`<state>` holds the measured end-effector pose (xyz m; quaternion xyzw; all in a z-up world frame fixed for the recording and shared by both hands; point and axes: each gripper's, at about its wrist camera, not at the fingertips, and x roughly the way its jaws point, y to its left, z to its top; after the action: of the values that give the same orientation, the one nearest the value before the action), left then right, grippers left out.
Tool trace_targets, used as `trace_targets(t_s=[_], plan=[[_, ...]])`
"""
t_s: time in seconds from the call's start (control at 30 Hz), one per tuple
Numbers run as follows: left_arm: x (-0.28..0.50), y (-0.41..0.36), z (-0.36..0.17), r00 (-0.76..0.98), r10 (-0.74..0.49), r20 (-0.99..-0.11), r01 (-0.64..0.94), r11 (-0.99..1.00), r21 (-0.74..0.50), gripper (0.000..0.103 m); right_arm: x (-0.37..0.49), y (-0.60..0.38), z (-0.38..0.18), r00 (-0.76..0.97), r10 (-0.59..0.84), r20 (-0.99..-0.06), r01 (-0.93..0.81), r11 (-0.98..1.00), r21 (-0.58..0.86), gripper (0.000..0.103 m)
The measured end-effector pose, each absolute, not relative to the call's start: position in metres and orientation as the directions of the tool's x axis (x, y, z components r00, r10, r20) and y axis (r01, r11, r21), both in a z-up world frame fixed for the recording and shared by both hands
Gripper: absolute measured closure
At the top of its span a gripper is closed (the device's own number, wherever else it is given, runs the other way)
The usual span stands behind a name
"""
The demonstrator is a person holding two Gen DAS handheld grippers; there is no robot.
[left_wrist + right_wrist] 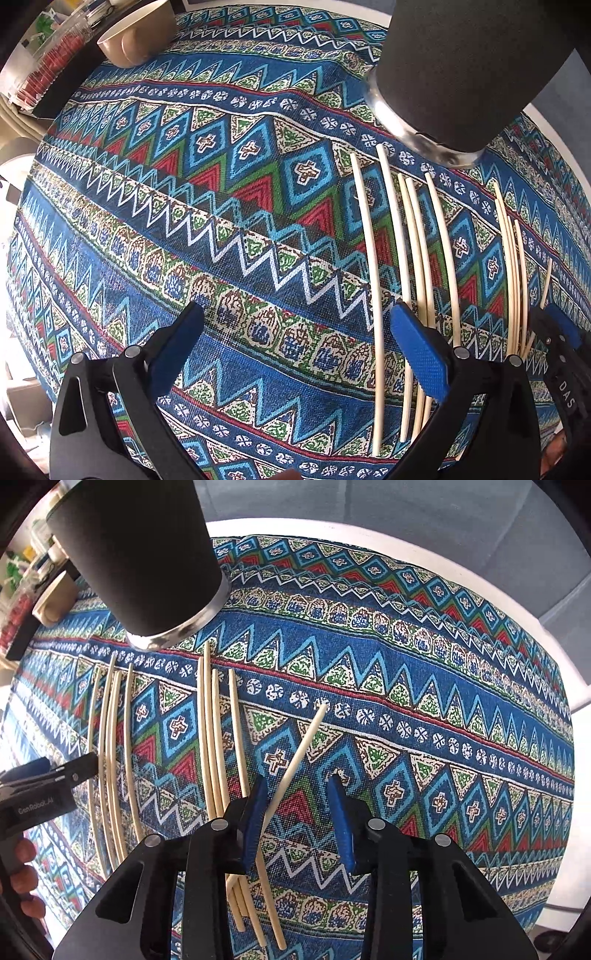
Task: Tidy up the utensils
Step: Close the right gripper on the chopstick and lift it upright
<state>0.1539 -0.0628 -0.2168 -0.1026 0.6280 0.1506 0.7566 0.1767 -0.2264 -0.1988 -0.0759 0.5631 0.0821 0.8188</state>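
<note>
Clearly half-spread round one slanted chopstick (295,764) right of the near pile (218,738), right gripper (297,805) not yet pinching, left gripper (295,332) spread idle; likely to skid off the left pad, missing the far cup (140,557).

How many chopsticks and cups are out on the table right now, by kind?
Chopsticks: 10 (5 in the group on the left, 5 in the group on the right, one of those lying slanted)
Black cup: 1
Beige mug: 1
Total: 12
</note>
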Motion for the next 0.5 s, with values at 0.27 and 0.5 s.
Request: trace_targets(t_s=[0.27, 0.5], plan=[[0.151, -0.061, -0.219, 0.156, 0.067, -0.986, -0.332, 0.943, 0.012, 0.004, 0.179, -0.247, -0.199, 0.367, 0.076, -0.927, -0.180, 0.984, 0.010, 0.098], [0.143, -0.060, -0.214, 0.173, 0.061, -0.983, -0.286, 0.958, 0.009, 0.016, 0.174, -0.286, -0.198, 0.350, 0.177, -0.920, -0.147, 0.980, 0.133, 0.098]])
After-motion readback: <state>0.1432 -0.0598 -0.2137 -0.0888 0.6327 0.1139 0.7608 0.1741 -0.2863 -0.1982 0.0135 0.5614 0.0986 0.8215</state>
